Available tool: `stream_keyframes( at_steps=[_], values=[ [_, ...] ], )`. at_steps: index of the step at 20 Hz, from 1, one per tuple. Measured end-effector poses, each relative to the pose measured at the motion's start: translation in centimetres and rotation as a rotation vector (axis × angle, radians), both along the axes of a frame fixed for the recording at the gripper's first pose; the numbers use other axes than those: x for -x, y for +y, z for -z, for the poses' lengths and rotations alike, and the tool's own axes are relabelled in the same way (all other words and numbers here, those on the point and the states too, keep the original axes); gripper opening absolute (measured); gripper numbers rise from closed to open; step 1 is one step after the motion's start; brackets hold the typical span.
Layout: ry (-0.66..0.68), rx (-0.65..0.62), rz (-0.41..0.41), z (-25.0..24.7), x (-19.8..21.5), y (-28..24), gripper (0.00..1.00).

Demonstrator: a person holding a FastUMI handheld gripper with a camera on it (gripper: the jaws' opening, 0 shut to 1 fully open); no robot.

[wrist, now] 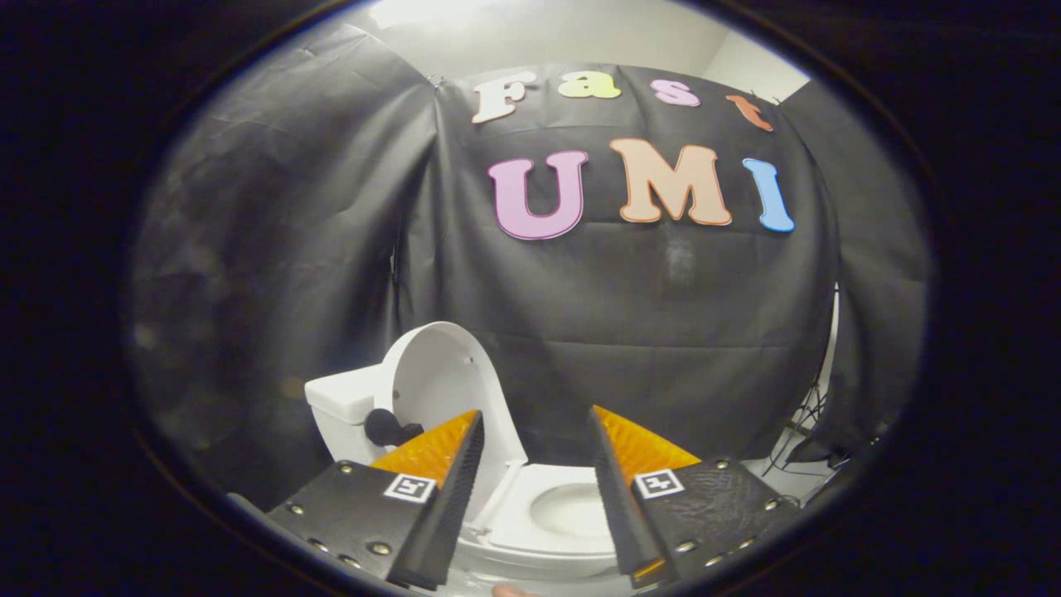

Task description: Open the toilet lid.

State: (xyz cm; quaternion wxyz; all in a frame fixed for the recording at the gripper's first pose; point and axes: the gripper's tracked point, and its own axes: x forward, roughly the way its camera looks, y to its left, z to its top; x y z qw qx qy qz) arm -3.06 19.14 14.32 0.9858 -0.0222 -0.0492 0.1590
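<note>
Gripper [537, 431] fingers are spread, nothing pinched. Toilet lid [443, 385] is seen raised upright just beyond left finger; seat [547, 518] is framed between fingers.

Black cloth backdrop [646, 332] draped all the way around as the booth wall, kinda wrinkled, with seams where the panels meet. Pale plain wall [564, 37] peeking out above the top edge of it. Tangle of dark cables [800, 423] down at the right by a gap in the cloth, trailing onto a light floor [796, 477].
</note>
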Motion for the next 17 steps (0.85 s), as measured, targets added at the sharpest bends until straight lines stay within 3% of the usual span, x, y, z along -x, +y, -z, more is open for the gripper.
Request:
stream_keyframes(
  at_steps=[1, 5, 8, 17],
  values=[
    [0.000, -0.002, 0.008, -0.1, 0.0, -0.8, 0.76],
    [0.003, -0.002, 0.042, -0.5, 0.4, -4.3, 0.81],
    [0.003, 0.003, 0.079, -0.3, 0.2, -7.4, 0.98],
    [0.023, -0.014, 0.143, 0.3, 0.5, -15.1, 0.98]
  ],
)
